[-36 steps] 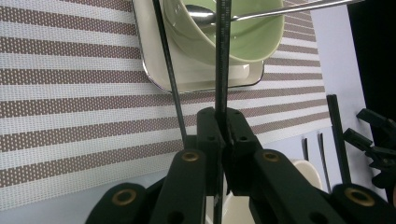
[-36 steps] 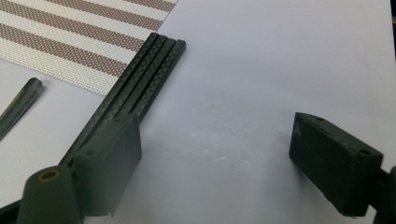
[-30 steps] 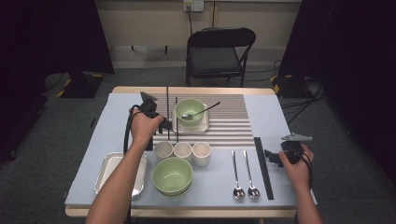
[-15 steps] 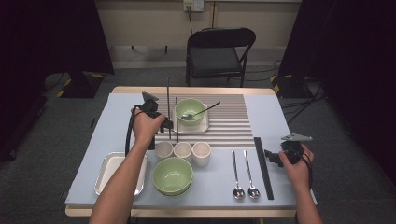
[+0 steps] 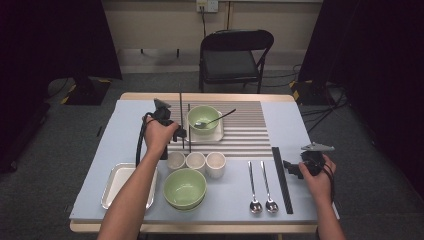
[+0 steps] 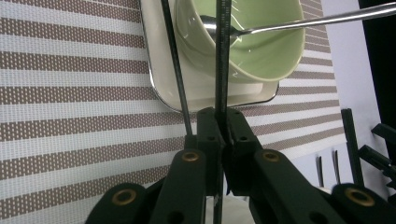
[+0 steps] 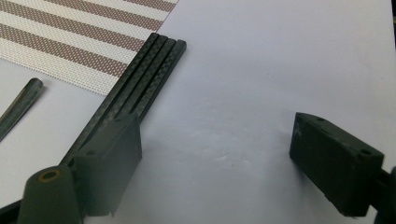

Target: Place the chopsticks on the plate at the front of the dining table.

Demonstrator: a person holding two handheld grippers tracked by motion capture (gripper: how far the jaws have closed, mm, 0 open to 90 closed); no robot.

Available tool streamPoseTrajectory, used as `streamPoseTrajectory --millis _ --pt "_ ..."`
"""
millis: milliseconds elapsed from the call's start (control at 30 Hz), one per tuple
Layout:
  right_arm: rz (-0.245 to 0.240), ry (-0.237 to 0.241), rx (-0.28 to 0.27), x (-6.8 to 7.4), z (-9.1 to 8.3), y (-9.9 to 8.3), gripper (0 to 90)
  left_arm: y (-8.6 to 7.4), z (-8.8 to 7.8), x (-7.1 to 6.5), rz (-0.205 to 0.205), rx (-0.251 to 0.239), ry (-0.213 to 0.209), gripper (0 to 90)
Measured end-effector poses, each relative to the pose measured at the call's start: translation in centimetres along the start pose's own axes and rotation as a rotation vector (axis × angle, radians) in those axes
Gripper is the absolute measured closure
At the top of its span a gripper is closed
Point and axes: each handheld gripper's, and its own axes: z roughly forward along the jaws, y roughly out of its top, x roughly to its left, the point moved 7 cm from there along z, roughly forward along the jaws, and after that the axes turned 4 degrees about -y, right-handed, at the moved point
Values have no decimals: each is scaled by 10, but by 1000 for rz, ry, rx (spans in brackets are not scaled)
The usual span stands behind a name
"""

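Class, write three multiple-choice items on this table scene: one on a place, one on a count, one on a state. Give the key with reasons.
1. Where does the silver spoon with the long dark handle rest?
A. in the far green bowl
B. on the metal tray
C. on the chair

2. How many small white cups stand in a row?
A. two
B. three
C. five

3. How are the left gripper jaws?
A. wide open
B. shut on a black chopstick
C. shut on a cup

Key: A, its head lies inside the bowl; B, three stand side by side; B, the jaws pinch the stick.
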Motion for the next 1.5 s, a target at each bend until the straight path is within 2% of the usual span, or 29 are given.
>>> streamPoseTrajectory --millis 100,133,167,300,533,667,700,733,1100,1233,1267,1333,1500 --pt "0 -1 -1 0 0 0 152 0 2 0 -7 3 -3 865" --pt "1 -1 -1 0 0 0 152 0 2 2 4 7 0 865" --pt "1 -1 -1 0 0 0 152 1 4 1 -9 -1 6 865" --pt "1 -1 -1 0 0 0 152 1 6 3 1 15 5 865" --pt "1 -1 -1 0 0 0 152 3 9 4 -11 11 19 865" --pt "1 -1 -1 0 0 0 152 4 10 6 -16 12 13 866" --pt "0 -1 -1 0 0 0 152 4 10 6 -8 22 16 866" --pt "1 -1 -1 0 0 0 152 4 11 6 -22 17 18 865" --pt "0 -1 -1 0 0 0 152 4 14 7 -6 34 12 865" --pt "1 -1 -1 0 0 0 152 5 16 7 -6 31 10 865" --pt "1 -1 -2 0 0 0 152 4 17 7 -18 29 19 865" --pt "1 0 -1 0 0 0 152 5 18 6 -21 32 3 865" --pt "0 -1 -2 0 0 0 152 4 19 7 -11 47 9 865"
